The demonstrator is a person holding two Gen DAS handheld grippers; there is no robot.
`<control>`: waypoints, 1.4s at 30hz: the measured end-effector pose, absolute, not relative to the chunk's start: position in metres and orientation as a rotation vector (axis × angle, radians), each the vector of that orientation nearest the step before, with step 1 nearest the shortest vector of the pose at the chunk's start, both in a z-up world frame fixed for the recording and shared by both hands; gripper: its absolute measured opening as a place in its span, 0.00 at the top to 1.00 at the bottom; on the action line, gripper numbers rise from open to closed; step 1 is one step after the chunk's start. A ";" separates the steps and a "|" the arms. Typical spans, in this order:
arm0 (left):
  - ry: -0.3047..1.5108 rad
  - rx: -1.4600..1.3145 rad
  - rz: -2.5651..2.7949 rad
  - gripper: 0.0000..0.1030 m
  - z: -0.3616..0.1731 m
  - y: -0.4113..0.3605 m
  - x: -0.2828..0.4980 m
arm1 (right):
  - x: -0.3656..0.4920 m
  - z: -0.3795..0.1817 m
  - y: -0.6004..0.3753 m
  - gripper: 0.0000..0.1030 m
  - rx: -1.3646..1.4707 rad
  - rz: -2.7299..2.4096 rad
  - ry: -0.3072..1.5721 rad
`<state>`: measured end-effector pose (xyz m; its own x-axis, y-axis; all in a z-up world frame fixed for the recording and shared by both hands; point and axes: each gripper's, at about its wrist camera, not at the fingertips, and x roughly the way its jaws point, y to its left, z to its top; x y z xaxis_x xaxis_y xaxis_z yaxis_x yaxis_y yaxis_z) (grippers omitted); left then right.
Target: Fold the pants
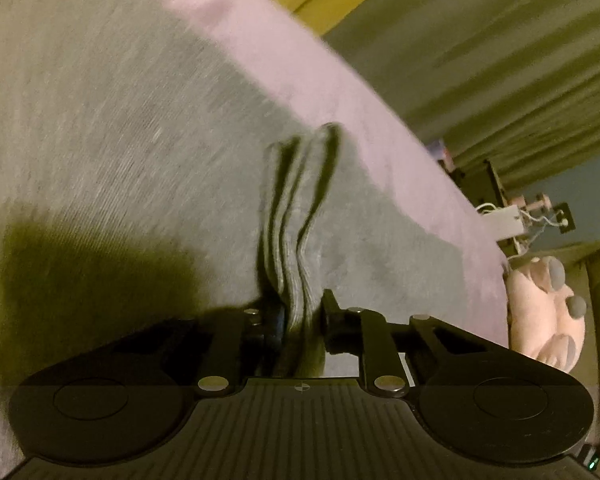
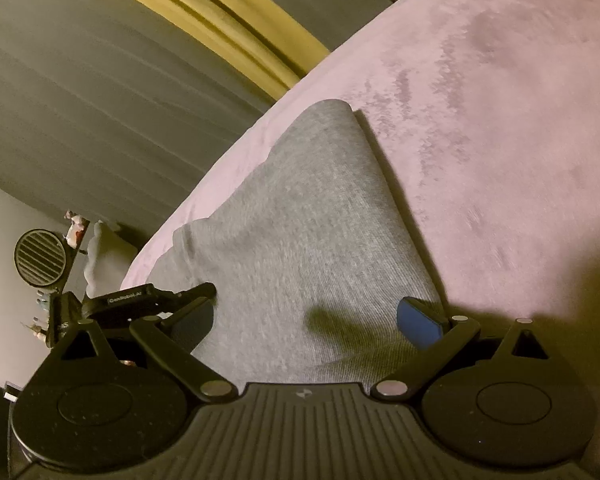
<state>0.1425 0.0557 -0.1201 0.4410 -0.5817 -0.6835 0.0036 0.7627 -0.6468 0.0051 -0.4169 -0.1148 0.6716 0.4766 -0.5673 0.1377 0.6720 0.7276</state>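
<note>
Clamping a bunched ridge of grey cloth, the left tongs [image 1: 302, 316] had their two black fingers drawn close together at the lower middle of the left wrist view, with several stacked layers of the pants [image 1: 140, 152] pinched between them. Dark folds ran from that pinch up toward the middle of the frame, where the gathered edge ended near the pale pink bedspread [image 1: 340, 92]. The rest of the grey fabric spread over the left half of that view, motion-blurred, with a heavy shadow in the lower left. A pale stuffed toy [image 1: 548, 308] lay at the right edge, beside the bedspread's border, and olive curtains [image 1: 500, 60] filled the upper right.

In the right wrist view the right tongs [image 2: 306, 322] stood wide apart, their blue pads [image 2: 418, 322] showing on the inner faces. The pants [image 2: 300, 220] lay flat between and beyond the fingers, narrowing to a rounded corner at the upper middle of the frame, resting on the bedspread [image 2: 500, 100]. Whether the pads touched the cloth could not be told. The other gripper's black body showed at the lower left, just beside the fabric's left edge. A round slatted fan [image 2: 40, 256] sat at the far left.
</note>
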 end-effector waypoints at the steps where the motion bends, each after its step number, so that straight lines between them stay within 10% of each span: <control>1: 1.029 -0.609 -0.414 0.81 -0.110 0.053 0.140 | 0.005 -0.114 -0.417 0.04 0.831 0.219 0.832; 8: 0.804 -0.564 -0.530 0.81 -0.051 0.059 0.127 | 0.002 -0.107 -0.415 0.04 0.838 0.293 0.789; 14: 1.079 -0.672 -0.292 0.73 -0.125 0.086 0.144 | 0.005 -0.104 -0.396 0.04 0.699 0.313 0.830; 20: 0.944 -0.595 -0.361 0.26 -0.072 0.092 0.107 | 0.003 -0.104 -0.396 0.04 0.690 0.308 0.829; 23: 0.988 -0.550 -0.388 0.20 -0.069 0.090 0.085 | 0.001 -0.104 -0.397 0.04 0.709 0.305 0.824; 26: 1.111 -0.554 -0.389 0.22 -0.082 0.084 0.075 | 0.000 -0.103 -0.396 0.04 0.713 0.303 0.823; 28: 1.173 -0.557 -0.413 0.39 -0.094 0.078 0.070 | 0.000 -0.102 -0.396 0.04 0.712 0.303 0.819; 30: 1.205 -0.488 -0.388 0.81 -0.100 0.068 0.071 | -0.001 -0.101 -0.395 0.04 0.702 0.300 0.819; 35: 1.129 -0.470 -0.367 0.87 -0.084 0.077 0.069 | -0.009 -0.085 -0.393 0.08 0.711 0.286 0.790; 39: 1.119 -0.430 -0.373 0.87 -0.076 0.077 0.066 | -0.012 -0.077 -0.386 0.45 0.721 0.288 0.780; 42: 1.140 -0.413 -0.361 0.86 -0.081 0.075 0.064 | -0.001 -0.083 -0.375 0.53 0.662 0.251 0.853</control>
